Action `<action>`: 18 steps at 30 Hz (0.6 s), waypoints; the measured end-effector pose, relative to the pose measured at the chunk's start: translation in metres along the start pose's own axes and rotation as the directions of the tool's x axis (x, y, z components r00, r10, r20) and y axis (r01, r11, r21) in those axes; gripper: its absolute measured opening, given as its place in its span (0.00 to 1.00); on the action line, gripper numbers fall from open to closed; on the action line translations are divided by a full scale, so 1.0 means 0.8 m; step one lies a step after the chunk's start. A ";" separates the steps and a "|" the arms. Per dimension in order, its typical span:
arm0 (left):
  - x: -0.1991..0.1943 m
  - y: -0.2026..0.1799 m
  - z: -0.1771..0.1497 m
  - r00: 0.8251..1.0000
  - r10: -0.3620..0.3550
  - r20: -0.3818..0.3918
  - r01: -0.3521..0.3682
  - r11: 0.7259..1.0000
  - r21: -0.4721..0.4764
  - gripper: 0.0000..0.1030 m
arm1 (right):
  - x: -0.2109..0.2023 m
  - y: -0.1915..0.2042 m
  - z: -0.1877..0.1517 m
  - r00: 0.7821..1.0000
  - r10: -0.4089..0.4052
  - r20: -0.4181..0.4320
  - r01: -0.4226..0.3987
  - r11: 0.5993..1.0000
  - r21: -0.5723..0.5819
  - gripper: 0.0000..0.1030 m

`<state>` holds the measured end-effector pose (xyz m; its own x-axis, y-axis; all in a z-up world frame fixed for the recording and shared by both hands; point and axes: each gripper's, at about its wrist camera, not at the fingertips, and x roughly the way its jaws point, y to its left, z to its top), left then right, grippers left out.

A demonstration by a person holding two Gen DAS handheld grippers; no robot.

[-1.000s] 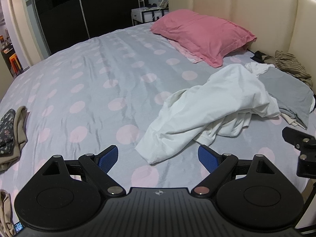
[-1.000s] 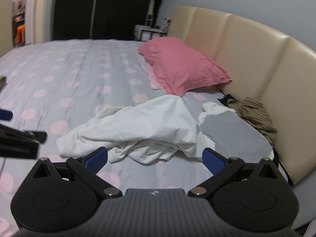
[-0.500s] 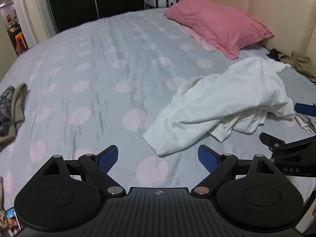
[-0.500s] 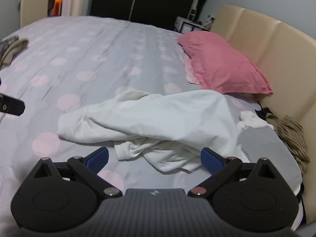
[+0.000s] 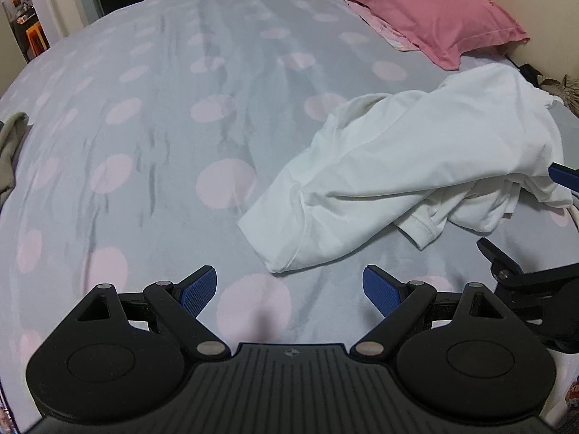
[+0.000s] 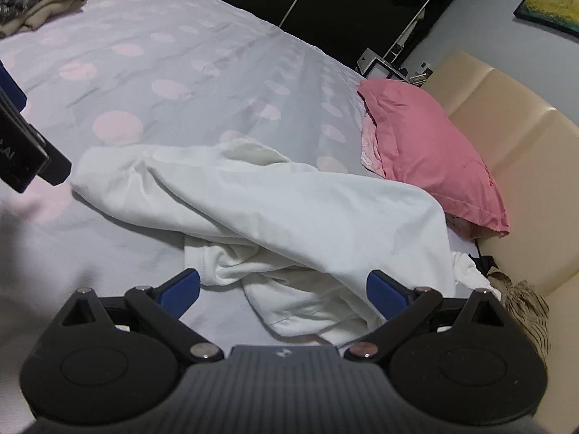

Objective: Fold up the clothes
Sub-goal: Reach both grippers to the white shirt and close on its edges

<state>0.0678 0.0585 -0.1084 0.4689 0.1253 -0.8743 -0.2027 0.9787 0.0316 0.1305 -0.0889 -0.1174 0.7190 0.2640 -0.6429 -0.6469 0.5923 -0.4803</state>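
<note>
A crumpled white shirt (image 5: 416, 166) lies on the grey bedspread with pink dots (image 5: 163, 126), towards the pillow end. My left gripper (image 5: 289, 287) is open and low over the sheet, and the shirt's near corner lies just ahead of its blue pads with nothing between them. My right gripper (image 6: 284, 289) hovers tilted over the shirt (image 6: 289, 209). Its jaws stand wide and are closing slightly, with the shirt's lower folds between the pads, which do not press on it. Each gripper shows at the edge of the other's view.
A pink pillow (image 6: 427, 152) rests against the cream headboard (image 6: 506, 115). A brown striped garment (image 6: 528, 307) lies by the headboard beyond the shirt. More clothes (image 6: 32, 3) sit at the bed's far side. Dark wardrobe doors stand behind the bed.
Both grippers have come down closer to the white shirt, which now fills more of each view. The right gripper's view has rolled, tilting the bed. The shirt itself has not moved.
</note>
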 end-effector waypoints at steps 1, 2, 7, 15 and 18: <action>0.004 -0.002 0.000 1.000 0.005 0.004 -0.005 1.000 0.011 0.86 | 0.006 0.001 0.000 1.000 -0.001 0.001 0.001 1.000 -0.007 0.93; 0.009 -0.005 0.000 1.000 0.013 0.006 -0.014 1.000 0.026 0.86 | 0.011 0.002 -0.001 1.000 -0.001 0.002 0.001 1.000 -0.015 0.89; 0.033 -0.014 0.003 1.000 0.022 0.009 -0.022 0.997 0.075 0.86 | 0.032 0.012 -0.001 0.999 -0.020 0.028 0.022 0.997 -0.078 0.86; 0.064 -0.029 -0.002 0.998 0.032 0.050 -0.043 0.972 0.233 0.86 | 0.065 0.033 -0.010 0.996 -0.058 0.068 0.073 0.964 -0.256 0.73; 0.075 -0.028 -0.008 0.999 0.007 0.049 -0.020 0.965 0.262 0.86 | 0.076 0.039 -0.013 0.995 -0.072 0.069 0.090 0.948 -0.304 0.70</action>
<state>0.0952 0.0429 -0.1647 0.5091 0.1402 -0.8492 0.0199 0.9845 0.1745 0.1519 -0.0621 -0.1777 0.7798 0.2725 -0.5636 -0.6260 0.3544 -0.6947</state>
